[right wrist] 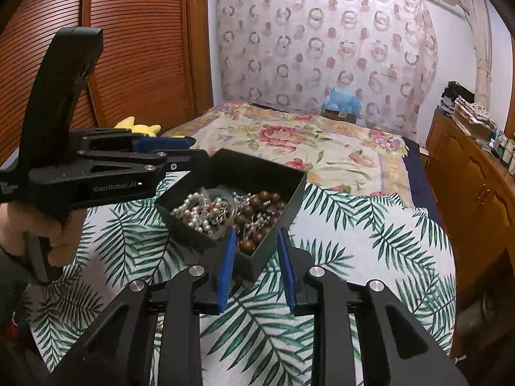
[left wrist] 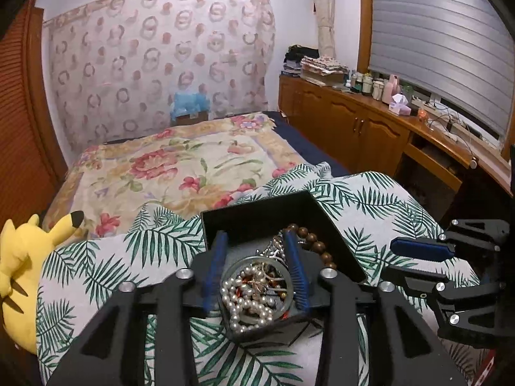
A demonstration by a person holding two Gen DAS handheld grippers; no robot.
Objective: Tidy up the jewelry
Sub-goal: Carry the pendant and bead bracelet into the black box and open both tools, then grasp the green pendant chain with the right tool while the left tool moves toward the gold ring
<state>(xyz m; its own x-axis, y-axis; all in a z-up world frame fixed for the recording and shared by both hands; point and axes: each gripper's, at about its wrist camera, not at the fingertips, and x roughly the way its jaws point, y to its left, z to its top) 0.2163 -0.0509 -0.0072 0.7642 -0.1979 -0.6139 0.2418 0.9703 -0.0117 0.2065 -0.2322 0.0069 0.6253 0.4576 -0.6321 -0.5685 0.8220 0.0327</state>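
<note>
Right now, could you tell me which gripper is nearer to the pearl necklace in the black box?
Left. The left gripper has its fingers either side of the pearl necklace in the black box; the right gripper straddles the box's opposite corner by the wooden beads.

A home bedroom, shown by a bed [left wrist: 180, 167] spread with a floral blanket, wooden cabinets [left wrist: 347, 122] lined with toiletries, a louvered wardrobe [right wrist: 135, 48].
</note>
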